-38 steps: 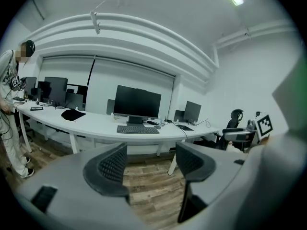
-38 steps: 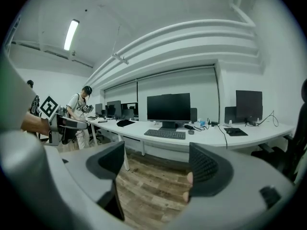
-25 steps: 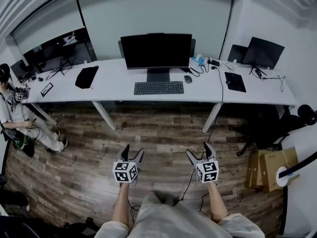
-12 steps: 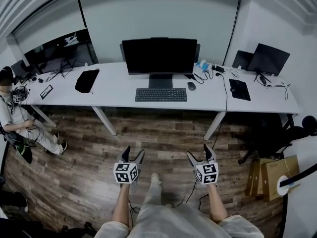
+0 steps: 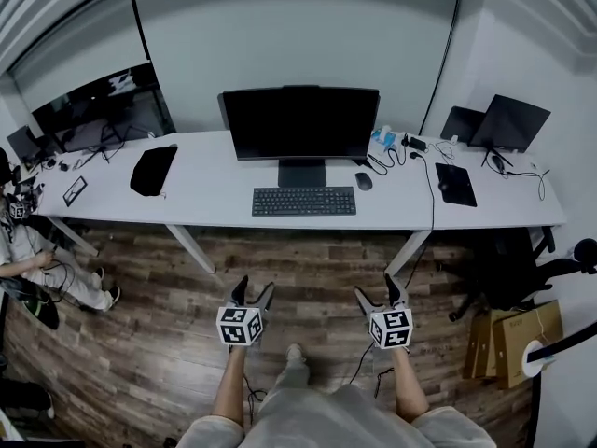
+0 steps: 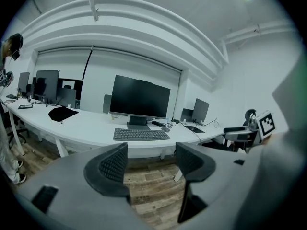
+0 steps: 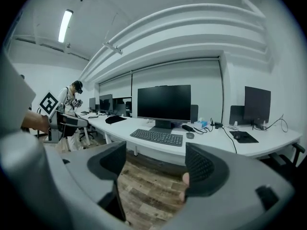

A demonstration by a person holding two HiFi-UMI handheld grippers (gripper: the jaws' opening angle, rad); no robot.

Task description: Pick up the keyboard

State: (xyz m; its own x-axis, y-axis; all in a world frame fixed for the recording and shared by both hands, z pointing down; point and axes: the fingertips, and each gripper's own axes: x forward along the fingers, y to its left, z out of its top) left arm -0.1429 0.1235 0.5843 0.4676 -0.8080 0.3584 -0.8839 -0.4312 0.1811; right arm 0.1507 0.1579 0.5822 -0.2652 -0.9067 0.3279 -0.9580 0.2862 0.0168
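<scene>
Head view: we're well short of the keyboard (image 5: pixel 304 201) on the desk (image 5: pixel 205 194), left gripper (image 5: pixel 252 292) and right gripper (image 5: pixel 376 290) low. Left gripper view: jaws wide, empty. Right gripper view: same. A wide grab could knock the mouse (image 5: pixel 363 181), seemingly just beside.

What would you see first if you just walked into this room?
The big black monitor stands in the middle of the long white desk, with the keyboard lying right in front of it. Nearer, over the wooden floor, the left claw and the right claw hang open and empty, well short of the desk.
</scene>
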